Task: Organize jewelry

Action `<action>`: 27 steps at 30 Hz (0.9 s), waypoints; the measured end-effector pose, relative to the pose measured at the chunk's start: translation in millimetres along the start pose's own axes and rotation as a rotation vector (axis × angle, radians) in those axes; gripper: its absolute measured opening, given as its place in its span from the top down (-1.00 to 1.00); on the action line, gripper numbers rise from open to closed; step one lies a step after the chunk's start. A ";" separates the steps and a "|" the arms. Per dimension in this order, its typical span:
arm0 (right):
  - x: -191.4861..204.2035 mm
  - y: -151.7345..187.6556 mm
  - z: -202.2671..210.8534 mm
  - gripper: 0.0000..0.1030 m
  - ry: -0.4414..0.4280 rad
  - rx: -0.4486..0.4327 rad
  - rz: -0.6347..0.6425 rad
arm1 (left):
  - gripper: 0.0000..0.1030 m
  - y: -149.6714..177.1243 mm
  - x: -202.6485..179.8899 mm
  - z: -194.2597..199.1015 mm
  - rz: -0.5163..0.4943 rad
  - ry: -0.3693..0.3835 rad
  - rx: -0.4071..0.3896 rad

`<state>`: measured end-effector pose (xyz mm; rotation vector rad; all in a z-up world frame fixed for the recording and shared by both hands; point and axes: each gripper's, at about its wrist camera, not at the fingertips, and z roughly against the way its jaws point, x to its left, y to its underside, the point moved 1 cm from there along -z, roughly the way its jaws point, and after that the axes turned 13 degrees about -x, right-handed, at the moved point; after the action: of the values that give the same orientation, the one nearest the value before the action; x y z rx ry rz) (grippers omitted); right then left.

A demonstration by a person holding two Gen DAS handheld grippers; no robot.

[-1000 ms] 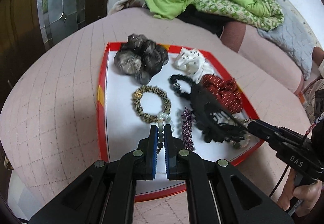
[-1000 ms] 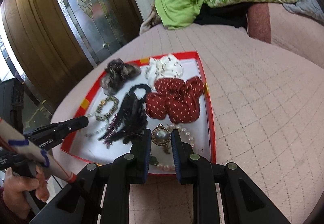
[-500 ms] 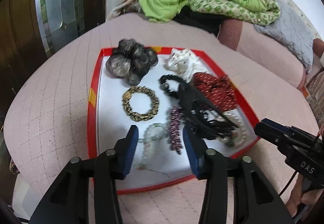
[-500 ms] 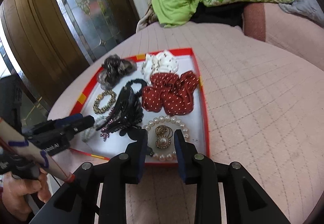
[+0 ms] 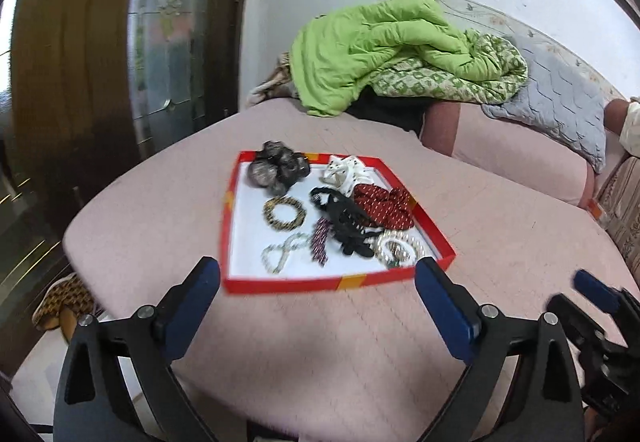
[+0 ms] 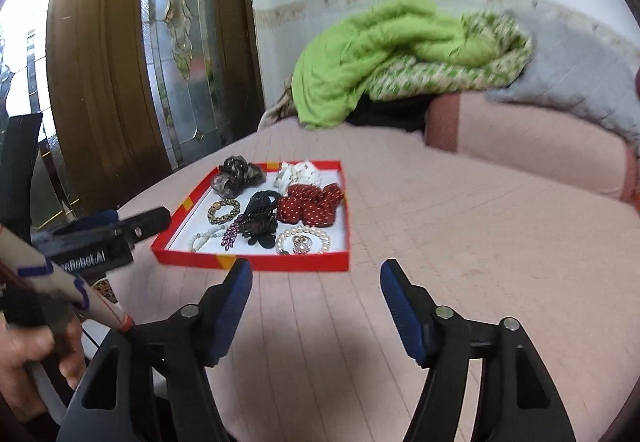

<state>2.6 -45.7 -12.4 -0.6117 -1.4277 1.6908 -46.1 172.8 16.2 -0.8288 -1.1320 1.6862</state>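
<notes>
Both claws stood clear of the work at inspection. The left claw (image 5: 318, 278) was spread wide and opening further, with nothing between its blue pads; only pink quilted bedding (image 5: 360, 342) showed in the gap. The right claw (image 6: 316, 278) was likewise apart and opening, and empty. Each hung short of the near wall of the red tray (image 6: 256, 262), touching nothing. In my judgement this posture suits a release already made: nothing carried, nothing reached for.

The jewelry lay wholly inside the tray, which sat flat on the bed, presumably to keep small pieces from sinking into the soft cover. At the near right corner a pearl bracelet (image 6: 304, 238) formed a ring around a small metallic piece, possibly a brooch. At the near left lay a pale green bead strand (image 5: 282, 252) twisted into a loose figure-eight, and beside it a purple beaded piece (image 5: 320, 240). Behind these were a gold-and-black bracelet (image 5: 285, 213) laid as an open ring, a black hair clip (image 5: 346, 216) and a red dotted scrunchie (image 5: 386, 202) touching it. A dark scrunchie (image 5: 276, 170) and a white one (image 5: 344, 170) occupied the far end.

Items were laid out in rough rows, though the black clip overlapped its neighbours. A green quilt (image 5: 372, 46) was heaped well behind.
</notes>
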 end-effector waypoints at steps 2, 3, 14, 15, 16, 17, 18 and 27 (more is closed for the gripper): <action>3.0 1.1 24.0 -0.58 0.013 -0.040 0.019 | -0.97 4.6 0.2 13.9 -0.018 -0.040 0.013; 4.9 1.9 32.7 -0.59 0.015 -0.056 0.030 | -0.97 6.4 0.2 19.8 -0.025 -0.051 0.016; 12.8 13.9 71.7 -0.70 0.044 -0.069 0.090 | -1.00 19.3 -5.5 61.0 -0.075 -0.076 -0.008; 13.3 14.4 71.4 -0.70 0.046 -0.067 0.094 | -1.00 19.3 -5.3 61.2 -0.073 -0.078 -0.006; 13.9 14.7 70.9 -0.70 0.044 -0.064 0.095 | -1.00 18.6 -4.7 60.9 -0.068 -0.080 -0.003; 14.5 14.9 70.6 -0.70 0.041 -0.061 0.095 | -1.00 17.9 -4.3 60.6 -0.065 -0.087 -0.003; 14.6 15.5 70.4 -0.70 0.038 -0.058 0.096 | -1.00 17.5 -3.9 60.7 -0.069 -0.107 -0.009; 15.2 19.2 62.3 -0.70 0.033 -0.039 0.094 | -1.00 15.7 -1.8 59.6 -0.082 -0.194 -0.032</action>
<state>-60.3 -68.5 -13.8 -0.7348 -1.4314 1.7210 -102.8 149.5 22.5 -0.6396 -1.3102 1.7109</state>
